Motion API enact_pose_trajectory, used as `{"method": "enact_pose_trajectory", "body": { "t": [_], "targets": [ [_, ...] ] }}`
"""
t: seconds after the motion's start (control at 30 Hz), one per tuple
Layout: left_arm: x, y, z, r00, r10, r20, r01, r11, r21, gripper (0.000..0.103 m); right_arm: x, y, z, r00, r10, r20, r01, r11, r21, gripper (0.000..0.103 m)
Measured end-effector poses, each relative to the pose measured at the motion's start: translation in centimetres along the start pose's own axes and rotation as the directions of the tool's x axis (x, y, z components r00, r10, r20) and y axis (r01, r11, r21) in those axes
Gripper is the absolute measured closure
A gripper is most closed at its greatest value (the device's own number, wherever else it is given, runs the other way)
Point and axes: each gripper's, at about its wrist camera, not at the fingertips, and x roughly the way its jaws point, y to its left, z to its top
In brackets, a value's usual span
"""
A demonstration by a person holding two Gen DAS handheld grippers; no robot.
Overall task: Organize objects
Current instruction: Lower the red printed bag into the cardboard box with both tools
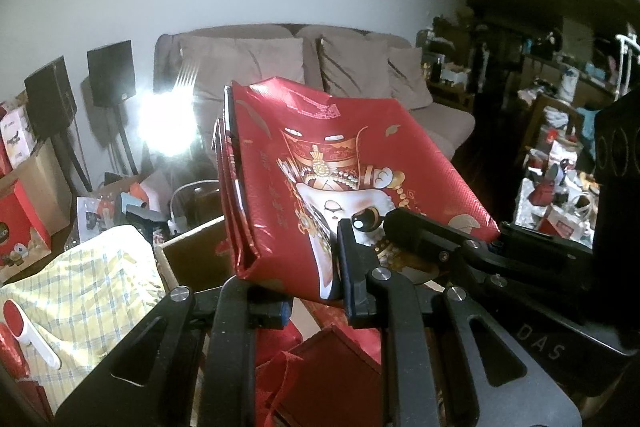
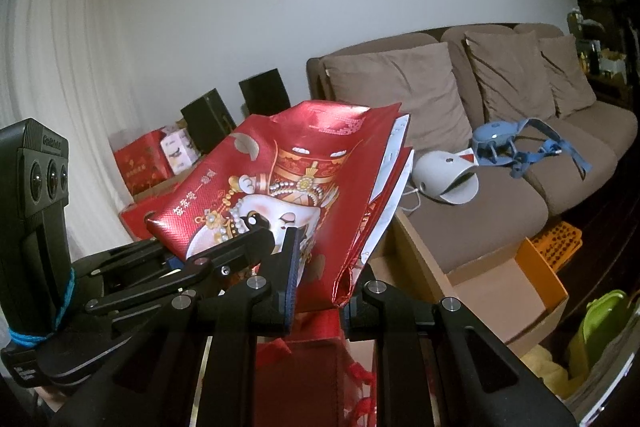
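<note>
both grippers are clamped on the red bag (image 1: 320, 163). the left gripper (image 1: 316, 291) pinches its lower edge, and the right gripper (image 2: 316, 291) pinches the same edge from the other side, near the folded corner. held this way the flat bag stays stiff in the air and does not sag. it hangs above an open box (image 2: 500, 287), with the sofa (image 2: 520, 187) behind; probably it goes into the box.
</note>
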Motion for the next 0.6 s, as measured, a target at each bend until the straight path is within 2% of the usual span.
{"method": "enact_pose_trajectory", "body": {
  "t": [0.6],
  "targets": [
    [0.75, 0.53, -0.57, 0.999, 0.004, -0.038, -0.005, 1.000, -0.024, 0.086, 0.60, -0.15, -0.38, 0.999, 0.004, -0.048, -0.003, 1.000, 0.011, 0.086]
  ]
}}
